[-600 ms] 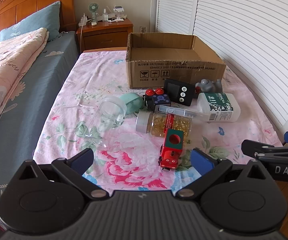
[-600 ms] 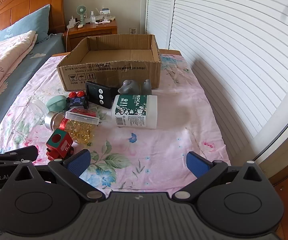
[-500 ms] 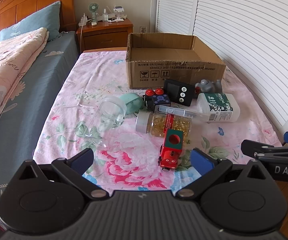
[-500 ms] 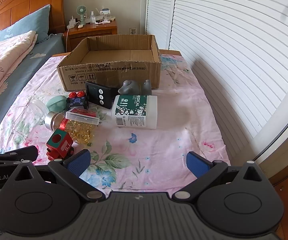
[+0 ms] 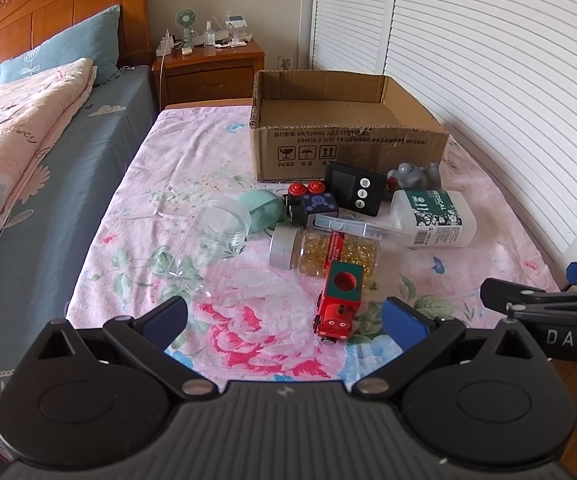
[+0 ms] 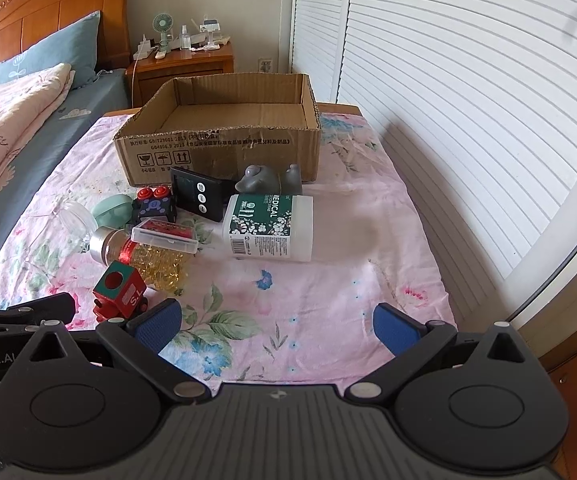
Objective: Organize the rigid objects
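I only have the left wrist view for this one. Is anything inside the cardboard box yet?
Observer: No. The right wrist view looks down into the cardboard box, and its floor is bare.
Operator: And the right gripper? I see only its edge.
Observer: Open, with only bedsheet showing between its fingers.
Operator: What is in the clear case lying on the capsule bottle?
Observer: Something flat and red; I cannot tell more.
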Action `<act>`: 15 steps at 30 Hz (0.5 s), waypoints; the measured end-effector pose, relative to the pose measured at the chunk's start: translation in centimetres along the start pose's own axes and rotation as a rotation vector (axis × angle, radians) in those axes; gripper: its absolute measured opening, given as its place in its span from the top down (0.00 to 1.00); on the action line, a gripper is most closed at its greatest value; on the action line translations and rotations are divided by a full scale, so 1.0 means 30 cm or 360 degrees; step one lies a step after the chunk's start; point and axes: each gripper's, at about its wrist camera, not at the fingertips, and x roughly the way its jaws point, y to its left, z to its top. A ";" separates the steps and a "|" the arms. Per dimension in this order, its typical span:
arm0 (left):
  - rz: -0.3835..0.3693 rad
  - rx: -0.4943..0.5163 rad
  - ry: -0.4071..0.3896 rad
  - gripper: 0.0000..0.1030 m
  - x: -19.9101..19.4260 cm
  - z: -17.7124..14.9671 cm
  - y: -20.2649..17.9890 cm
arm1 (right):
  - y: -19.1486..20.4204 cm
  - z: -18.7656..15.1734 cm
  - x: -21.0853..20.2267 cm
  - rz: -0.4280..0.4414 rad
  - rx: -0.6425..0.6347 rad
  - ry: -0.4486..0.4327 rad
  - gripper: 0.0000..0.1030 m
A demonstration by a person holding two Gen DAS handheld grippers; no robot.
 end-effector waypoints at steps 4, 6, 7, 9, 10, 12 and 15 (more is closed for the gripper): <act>-0.0004 0.0001 -0.0007 0.01 -0.005 0.000 -0.001 | -0.001 0.002 -0.002 0.0000 0.0002 -0.0006 0.00; -0.0005 0.0001 -0.0012 0.01 -0.007 0.000 -0.001 | -0.001 0.000 -0.004 -0.0003 0.0001 -0.0008 0.00; -0.0007 0.0002 -0.0014 0.01 -0.008 -0.001 -0.001 | -0.001 0.000 -0.004 -0.0005 0.0001 -0.0010 0.00; -0.0008 0.0000 -0.0015 0.01 -0.009 -0.001 -0.001 | -0.002 0.000 -0.005 -0.0006 0.0000 -0.0012 0.00; -0.0007 0.0000 -0.0015 0.01 -0.008 -0.001 -0.001 | -0.001 -0.001 -0.005 -0.0006 0.0000 -0.0012 0.00; -0.0006 0.0001 -0.0016 0.01 -0.009 -0.001 -0.003 | -0.001 -0.001 -0.006 -0.0005 0.0000 -0.0014 0.00; -0.0005 0.0000 -0.0020 0.01 -0.009 -0.001 -0.002 | -0.001 0.000 -0.006 -0.0004 0.0001 -0.0014 0.00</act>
